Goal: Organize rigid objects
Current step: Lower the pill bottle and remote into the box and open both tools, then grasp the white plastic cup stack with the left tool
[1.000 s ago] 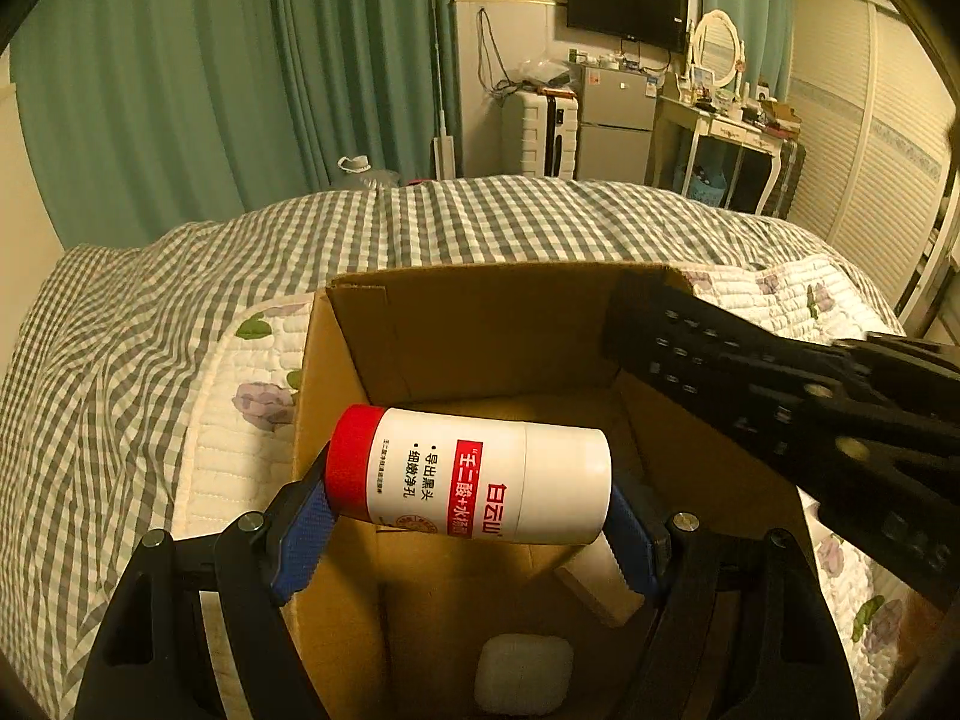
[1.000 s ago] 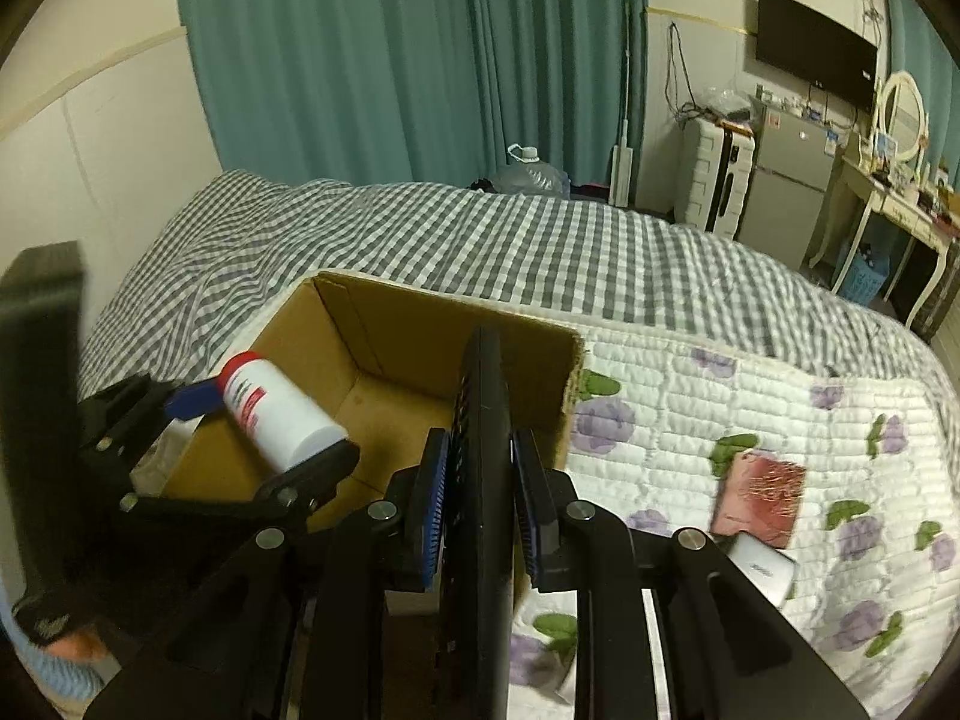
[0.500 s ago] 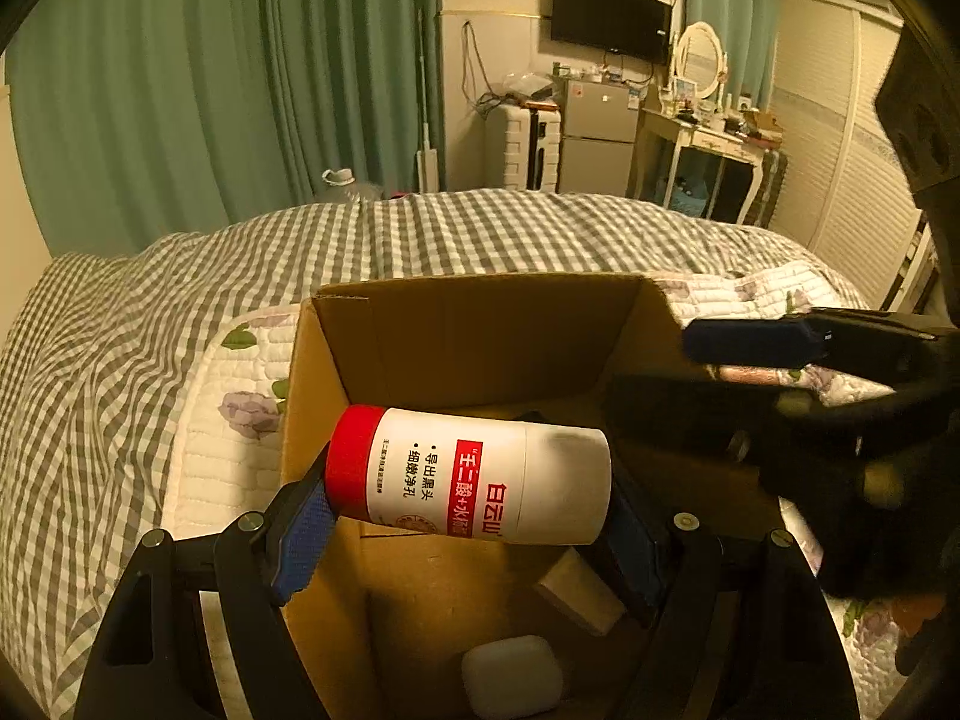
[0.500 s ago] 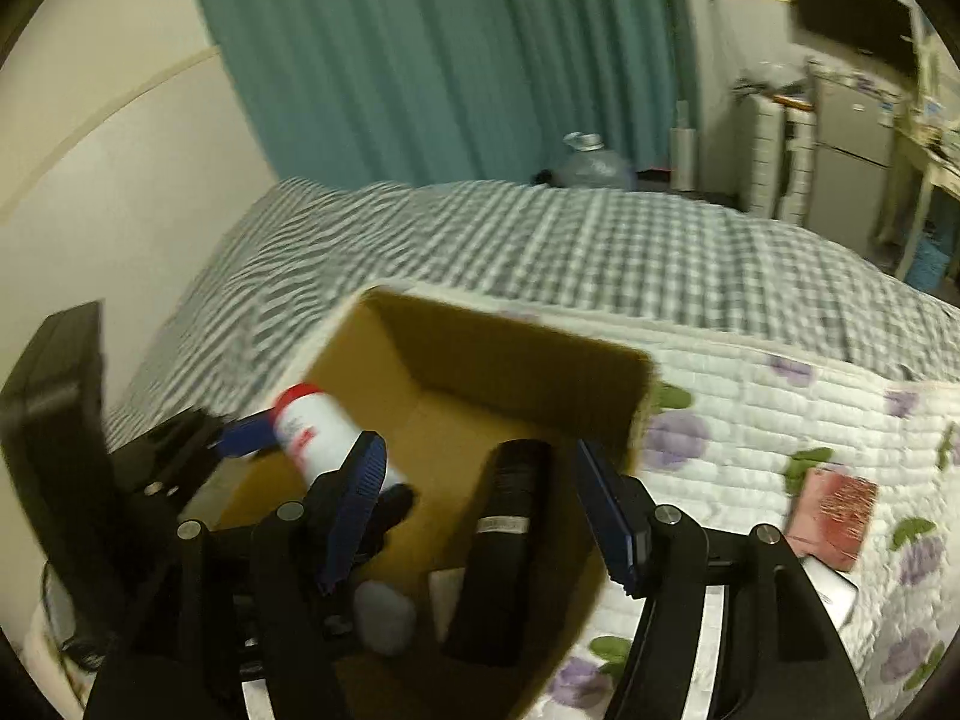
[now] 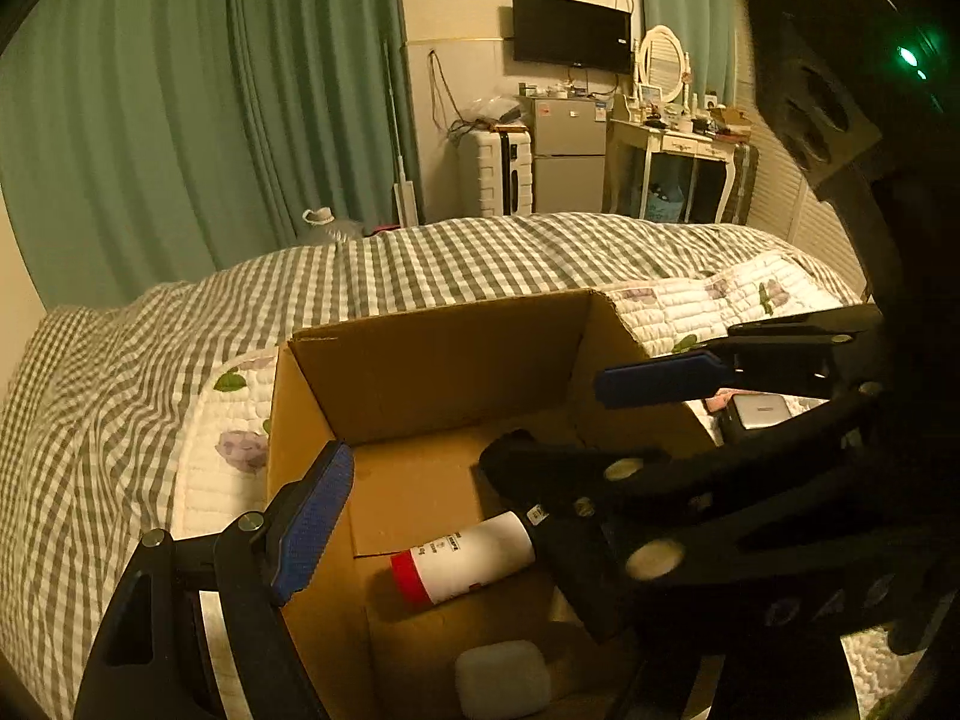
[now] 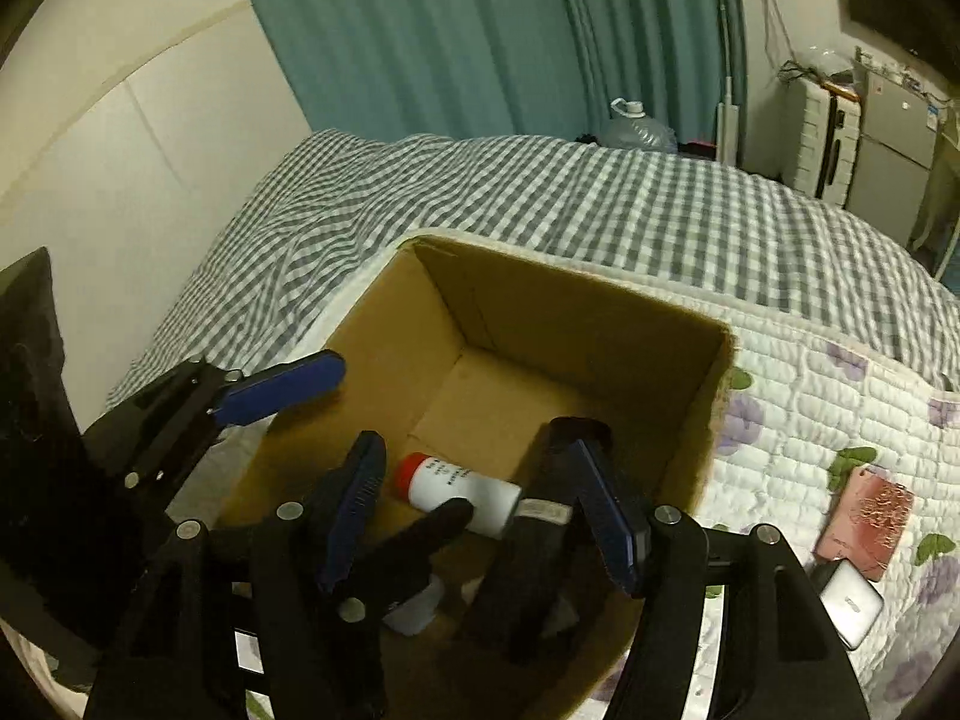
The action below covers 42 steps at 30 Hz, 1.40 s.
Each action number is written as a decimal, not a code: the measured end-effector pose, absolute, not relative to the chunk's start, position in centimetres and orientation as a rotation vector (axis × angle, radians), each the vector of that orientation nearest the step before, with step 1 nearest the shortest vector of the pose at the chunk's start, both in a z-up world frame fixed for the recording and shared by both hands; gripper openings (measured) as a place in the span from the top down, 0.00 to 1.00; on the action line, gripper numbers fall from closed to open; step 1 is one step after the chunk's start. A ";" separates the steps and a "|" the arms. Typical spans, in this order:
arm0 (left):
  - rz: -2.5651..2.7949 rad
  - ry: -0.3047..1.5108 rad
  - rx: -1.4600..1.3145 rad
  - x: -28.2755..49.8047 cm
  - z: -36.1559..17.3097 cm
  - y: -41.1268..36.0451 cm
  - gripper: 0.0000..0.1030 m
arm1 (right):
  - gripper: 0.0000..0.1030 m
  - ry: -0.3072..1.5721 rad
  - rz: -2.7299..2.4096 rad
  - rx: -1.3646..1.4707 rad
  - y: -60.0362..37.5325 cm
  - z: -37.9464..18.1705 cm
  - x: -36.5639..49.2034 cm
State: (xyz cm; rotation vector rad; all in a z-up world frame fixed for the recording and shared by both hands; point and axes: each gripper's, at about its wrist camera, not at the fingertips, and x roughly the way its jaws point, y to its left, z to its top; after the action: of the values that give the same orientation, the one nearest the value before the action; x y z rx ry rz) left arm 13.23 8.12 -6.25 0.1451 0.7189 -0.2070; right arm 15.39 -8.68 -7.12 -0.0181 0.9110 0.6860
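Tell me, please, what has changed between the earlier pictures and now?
The left gripper has let go of the red-capped white bottle, which now lies on its side in the cardboard box. The right gripper has just been opening and released the black remote, which now rests inside the box, free of the pads. The box, the white case in it and the pink packet on the quilt stayed put.

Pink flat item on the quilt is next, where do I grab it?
Probably from straight above, pinching the pink item across its narrower width near the far end: it lies flat on the quilt, and the silver device crowds its near end.
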 end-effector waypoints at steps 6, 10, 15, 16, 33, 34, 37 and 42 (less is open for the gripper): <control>-0.175 0.706 0.130 12.2 -5.2 8.2 0.21 | 0.38 0.846 0.619 0.030 -11.0 -5.3 14.5; -0.134 0.696 0.138 10.5 -3.9 7.5 0.21 | 0.37 0.776 0.556 0.002 -13.6 -2.6 12.6; -0.121 0.680 0.095 7.7 -2.2 5.1 0.21 | 0.14 0.692 0.410 -0.118 -18.2 0.0 9.9; -0.120 0.683 0.084 7.3 -2.1 4.4 0.21 | 0.13 0.689 0.384 -0.136 -19.1 0.1 9.5; -0.191 0.854 0.239 7.6 -9.3 -11.7 0.21 | 0.10 0.785 0.193 -0.120 -35.5 -7.0 10.1; -0.192 0.872 0.258 7.6 -10.2 -12.2 0.21 | 0.10 0.800 0.207 -0.108 -36.0 -7.3 10.3; -0.179 0.924 0.339 7.8 -13.4 -13.3 0.21 | 0.10 0.875 0.198 -0.077 -36.9 -8.6 10.9; -0.127 0.960 0.512 8.9 -17.8 -14.2 0.21 | 0.10 0.985 0.189 0.012 -38.7 -10.8 11.6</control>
State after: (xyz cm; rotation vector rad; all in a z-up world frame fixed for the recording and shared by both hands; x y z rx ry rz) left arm 8.86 -14.19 -17.76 0.5121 0.9602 -0.1273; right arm 11.62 -38.75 -10.75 0.0121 0.9849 0.1892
